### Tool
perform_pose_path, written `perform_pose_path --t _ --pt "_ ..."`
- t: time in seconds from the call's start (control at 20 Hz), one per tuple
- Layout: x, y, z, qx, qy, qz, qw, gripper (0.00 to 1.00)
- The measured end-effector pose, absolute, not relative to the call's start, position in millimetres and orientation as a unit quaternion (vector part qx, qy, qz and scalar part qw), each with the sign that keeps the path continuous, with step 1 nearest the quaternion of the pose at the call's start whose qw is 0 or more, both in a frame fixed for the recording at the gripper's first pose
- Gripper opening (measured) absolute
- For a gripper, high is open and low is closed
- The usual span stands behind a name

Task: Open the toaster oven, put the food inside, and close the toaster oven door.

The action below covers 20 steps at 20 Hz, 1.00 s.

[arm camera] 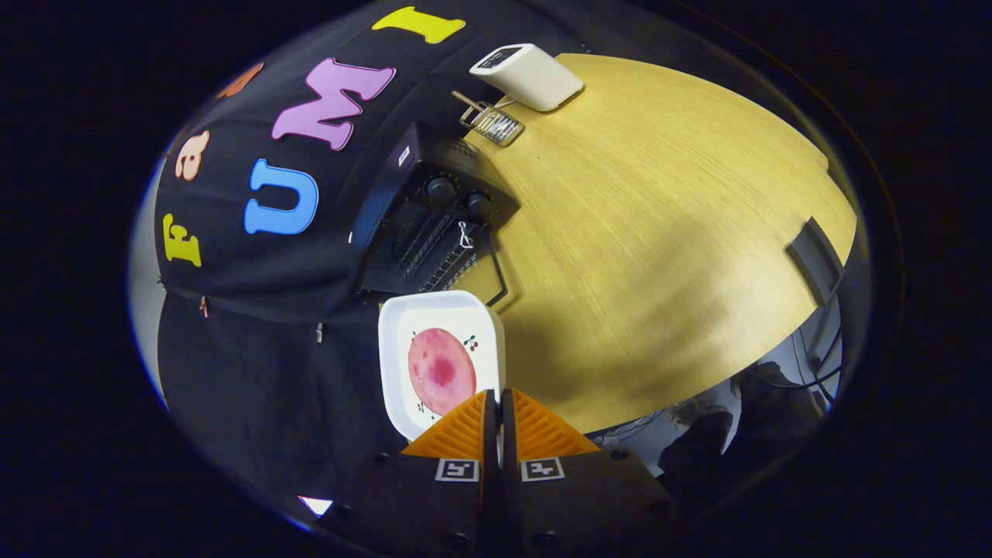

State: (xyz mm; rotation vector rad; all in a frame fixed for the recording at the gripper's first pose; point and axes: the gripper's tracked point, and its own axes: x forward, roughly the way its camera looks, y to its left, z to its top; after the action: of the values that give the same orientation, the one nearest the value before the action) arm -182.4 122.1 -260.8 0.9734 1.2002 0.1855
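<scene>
Tongs [497, 397] at bottom centre pinched the white plate's [392, 364] rim, nearly closed. Pink food [441, 371] lay on it. Upper left, the toaster oven [430, 209] stood open on the worktop [659, 232].

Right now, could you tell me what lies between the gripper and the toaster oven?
The white plate with pink food, its near rim pinched by the gripper; the toaster oven stands just beyond.

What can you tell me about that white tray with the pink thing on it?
The white tray is a square, shallow dish with rounded corners, plastic-looking, printed with small cherries. A round pink slice of food lies flat in it. The gripper pinches its near rim between orange fingers. Beyond it stands the black toaster oven, door open.
</scene>
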Motion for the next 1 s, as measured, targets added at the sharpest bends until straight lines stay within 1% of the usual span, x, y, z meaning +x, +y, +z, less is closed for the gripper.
perform_pose_path --t 0.2,0.4,0.7,1.0 --pt "-158.3 182.8 -265.1 0.457 0.538 0.073 0.705 0.05" --pt "-123.4 225.6 -278.5 0.474 0.527 0.041 0.704 0.05" --pt "-70.6 263.6 -310.5 0.505 0.513 -0.045 0.692 0.05" --pt "-26.2 287.1 -343.8 0.545 0.495 -0.135 0.663 0.05"
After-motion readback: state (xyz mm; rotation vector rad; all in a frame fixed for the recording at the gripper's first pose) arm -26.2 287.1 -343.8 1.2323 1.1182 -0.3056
